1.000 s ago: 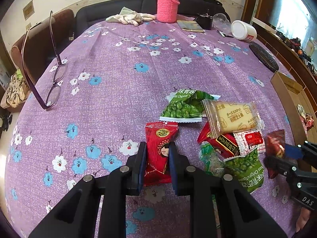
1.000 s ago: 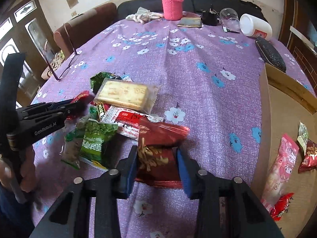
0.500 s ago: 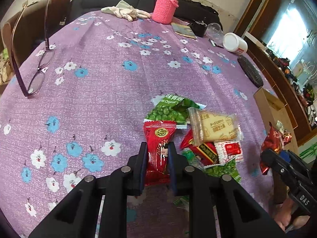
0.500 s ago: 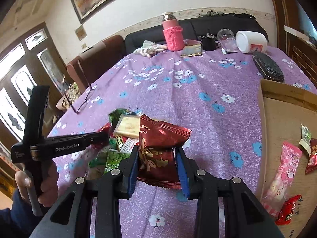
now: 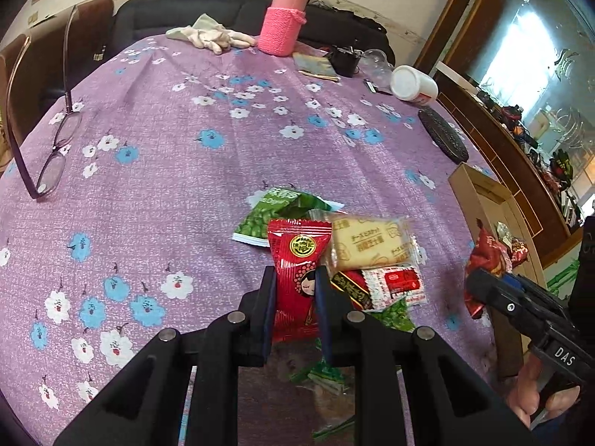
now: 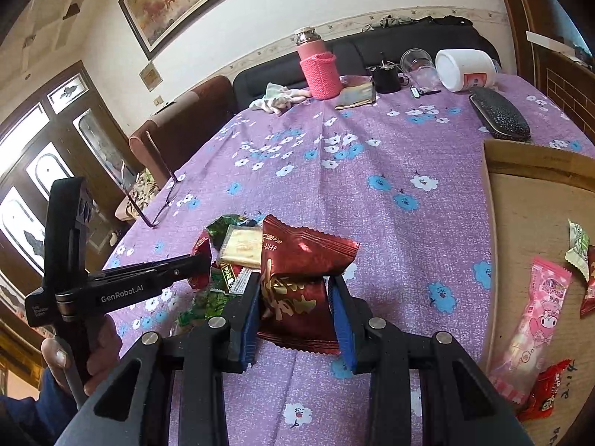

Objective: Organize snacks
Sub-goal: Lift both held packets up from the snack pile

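Observation:
My left gripper point(image 5: 295, 286) is shut on a bright red snack packet point(image 5: 299, 252) printed with a doll face, held just above the snack pile. That pile holds a green pea packet point(image 5: 275, 212), a yellow biscuit packet point(image 5: 368, 241) and several small red and green packets. My right gripper point(image 6: 293, 291) is shut on a dark red foil packet point(image 6: 301, 260), held clear of the purple flowered tablecloth point(image 6: 372, 171). An open cardboard box point(image 6: 535, 215) lies to the right, with a pink packet point(image 6: 535, 308) and other snacks inside.
Purple-framed glasses point(image 5: 52, 163) stand at the left. At the far edge are a pink-sleeved flask point(image 5: 282, 26), white gloves point(image 5: 208, 35), a tipped white jar point(image 5: 412, 83) and a black case point(image 5: 442, 135). A hand point(image 6: 74, 356) grips the left tool's handle.
Both grippers have tipped upward with their packets. The bright red packet has come off the cloth and now overlaps the pile. The dark red packet has risen slightly.

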### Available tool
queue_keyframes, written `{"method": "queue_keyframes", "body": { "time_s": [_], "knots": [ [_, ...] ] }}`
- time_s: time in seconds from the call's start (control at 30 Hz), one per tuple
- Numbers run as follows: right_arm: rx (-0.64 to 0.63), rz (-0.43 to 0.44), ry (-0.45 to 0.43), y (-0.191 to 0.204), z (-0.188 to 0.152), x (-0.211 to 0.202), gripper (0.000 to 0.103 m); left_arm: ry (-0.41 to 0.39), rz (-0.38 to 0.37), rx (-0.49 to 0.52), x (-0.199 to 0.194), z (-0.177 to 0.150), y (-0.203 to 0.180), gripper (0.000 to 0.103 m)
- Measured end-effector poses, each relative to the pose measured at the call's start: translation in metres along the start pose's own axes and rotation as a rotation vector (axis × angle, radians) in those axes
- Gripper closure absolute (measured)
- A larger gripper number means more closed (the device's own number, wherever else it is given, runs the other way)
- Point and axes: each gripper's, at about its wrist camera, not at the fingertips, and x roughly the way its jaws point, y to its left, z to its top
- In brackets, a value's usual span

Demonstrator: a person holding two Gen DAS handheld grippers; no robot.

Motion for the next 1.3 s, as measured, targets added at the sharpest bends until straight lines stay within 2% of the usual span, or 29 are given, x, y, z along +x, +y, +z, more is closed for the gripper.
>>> {"method": "queue_keyframes", "body": {
  "time_s": [0.47, 1.3],
  "knots": [
    [0.038, 0.019, -0.008, -0.009, 0.003, -0.002, 0.064, -0.031, -0.042, 0.045, -0.007, -0.001, -0.012, 0.084],
    [0.053, 0.026, -0.023, -0.009, 0.004, -0.006, 0.064, -0.045, -0.034, 0.049, -0.010, -0.004, -0.016, 0.084]
  ]
}}
